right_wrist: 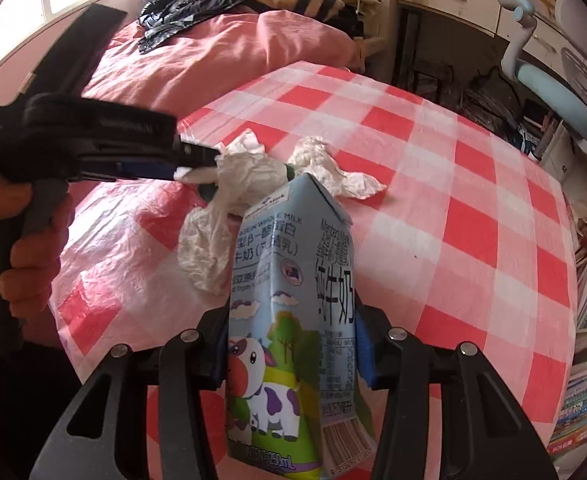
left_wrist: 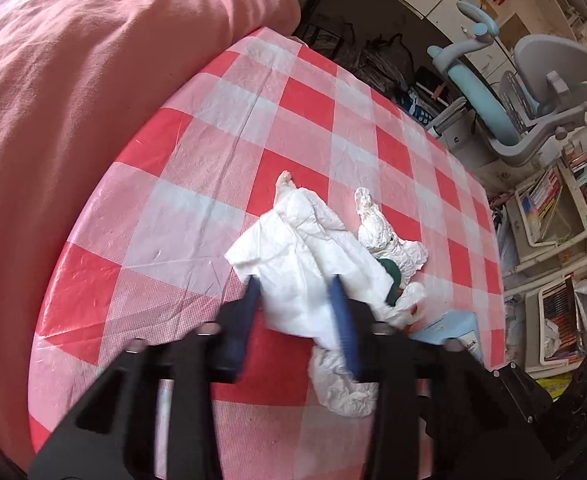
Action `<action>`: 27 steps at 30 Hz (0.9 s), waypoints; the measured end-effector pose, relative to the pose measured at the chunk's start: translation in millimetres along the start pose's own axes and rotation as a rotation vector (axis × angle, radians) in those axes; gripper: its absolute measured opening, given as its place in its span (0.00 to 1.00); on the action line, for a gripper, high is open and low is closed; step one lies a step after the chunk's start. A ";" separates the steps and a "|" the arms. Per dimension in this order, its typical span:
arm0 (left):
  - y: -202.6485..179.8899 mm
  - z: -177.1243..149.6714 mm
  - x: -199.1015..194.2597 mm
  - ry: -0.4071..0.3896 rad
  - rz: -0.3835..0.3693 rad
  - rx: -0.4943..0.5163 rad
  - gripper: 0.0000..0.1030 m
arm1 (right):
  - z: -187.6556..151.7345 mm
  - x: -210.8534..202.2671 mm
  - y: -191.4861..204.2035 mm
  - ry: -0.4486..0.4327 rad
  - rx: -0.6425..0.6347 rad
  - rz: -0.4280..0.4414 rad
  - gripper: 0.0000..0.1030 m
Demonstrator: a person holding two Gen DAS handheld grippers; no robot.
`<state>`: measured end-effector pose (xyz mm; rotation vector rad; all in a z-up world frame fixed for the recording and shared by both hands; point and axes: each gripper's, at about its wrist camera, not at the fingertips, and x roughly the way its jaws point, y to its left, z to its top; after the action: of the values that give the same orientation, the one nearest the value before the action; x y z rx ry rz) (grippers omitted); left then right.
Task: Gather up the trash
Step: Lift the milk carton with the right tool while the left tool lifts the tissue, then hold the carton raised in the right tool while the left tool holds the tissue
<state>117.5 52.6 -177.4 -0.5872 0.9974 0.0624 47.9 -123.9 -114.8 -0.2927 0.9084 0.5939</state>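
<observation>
Tissue: I am seeing the crumpled white tissue [left_wrist: 297,276] sitting between the blue pads of my left gripper [left_wrist: 295,300], which is pinching it narrow; in the right wrist view the same wad [right_wrist: 245,174] is hanging from the gripper's tip above the bench.
Carton: my right gripper [right_wrist: 291,344] is clamping the milk carton [right_wrist: 289,320] on both sides, with the carton pointing forward just beside the tissue.
Loose paper: a second crumpled white piece [right_wrist: 333,172] is lying on the cloth, just past the carton's top.
Hand: a person's hand [right_wrist: 25,248] is squeezing the left gripper's handle.
Bench: a red-and-white checked plastic cloth [left_wrist: 293,100], glossy and creased, is covering it.
Room: a pink bed cover [left_wrist: 93,60] is lying beside the bench; a grey and pale-blue chair [left_wrist: 533,92] and shelves of books [left_wrist: 549,200] are standing beyond.
Materials: the carton is printed light-blue card with a cartoon cow; the tissue is looking soft and wrinkled.
</observation>
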 end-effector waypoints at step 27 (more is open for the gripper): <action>19.8 24.0 -89.7 -0.238 -0.185 -0.088 0.13 | -9.8 -19.0 -49.1 -0.088 0.316 0.234 0.46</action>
<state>80.2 100.1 -104.2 -0.7323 0.7091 0.0114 61.9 -174.8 -105.6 0.1253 0.9424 0.6620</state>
